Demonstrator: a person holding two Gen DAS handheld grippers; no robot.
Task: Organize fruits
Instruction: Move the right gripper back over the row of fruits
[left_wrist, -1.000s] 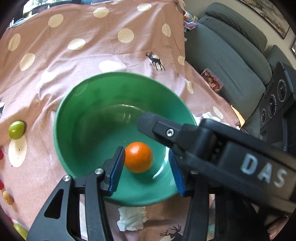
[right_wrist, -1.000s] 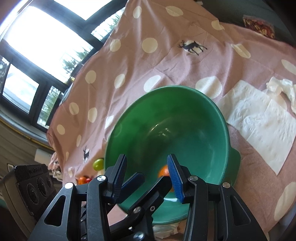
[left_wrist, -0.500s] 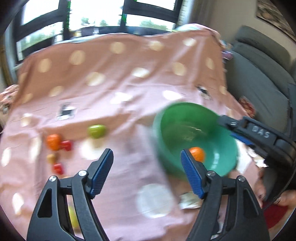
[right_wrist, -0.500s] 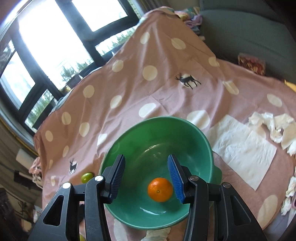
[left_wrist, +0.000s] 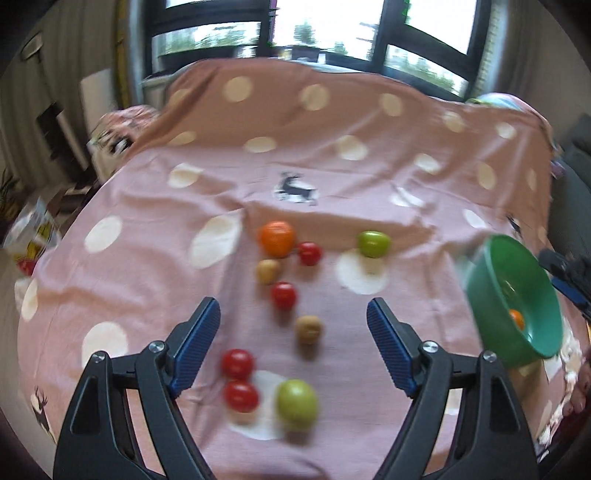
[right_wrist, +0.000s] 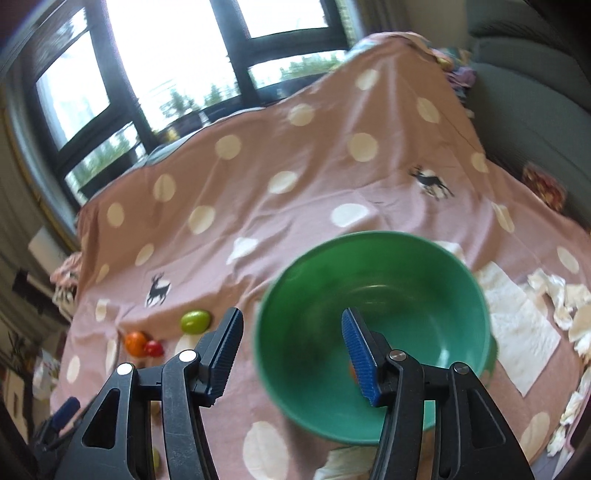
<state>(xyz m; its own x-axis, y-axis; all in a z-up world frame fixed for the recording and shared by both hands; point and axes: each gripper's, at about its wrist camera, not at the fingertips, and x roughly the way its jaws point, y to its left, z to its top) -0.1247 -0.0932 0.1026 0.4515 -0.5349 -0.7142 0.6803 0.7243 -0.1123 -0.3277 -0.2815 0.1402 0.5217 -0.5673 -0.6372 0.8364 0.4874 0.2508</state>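
A pink cloth (left_wrist: 147, 258) with big cream dots and little deer covers the table, and tall windows (left_wrist: 332, 33) sit at 12 o'clock. A round green bowl (left_wrist: 491, 280) made of smooth plastic stands at 3 o'clock in the left view. One orange (left_wrist: 516, 319) is inside it already, so the job has only just started.

Lots of fruit is left on the cloth. In the middle lie an orange ball (left_wrist: 277, 238), small shiny red balls (left_wrist: 283, 295), two dull brown lumps (left_wrist: 308, 329), and two green ones (left_wrist: 297, 404), one at 6 o'clock and one higher up near 2 o'clock. They look blurry.

The left gripper (left_wrist: 293, 336) has just been opening its jaws wide, and nothing is between them. It hangs over the loose fruit. The right gripper (right_wrist: 291, 350) has been opening too, about half way, holding nothing. It hangs over the near edge of the bowl. White paper napkins (right_wrist: 517, 332) lie at 3 o'clock there.
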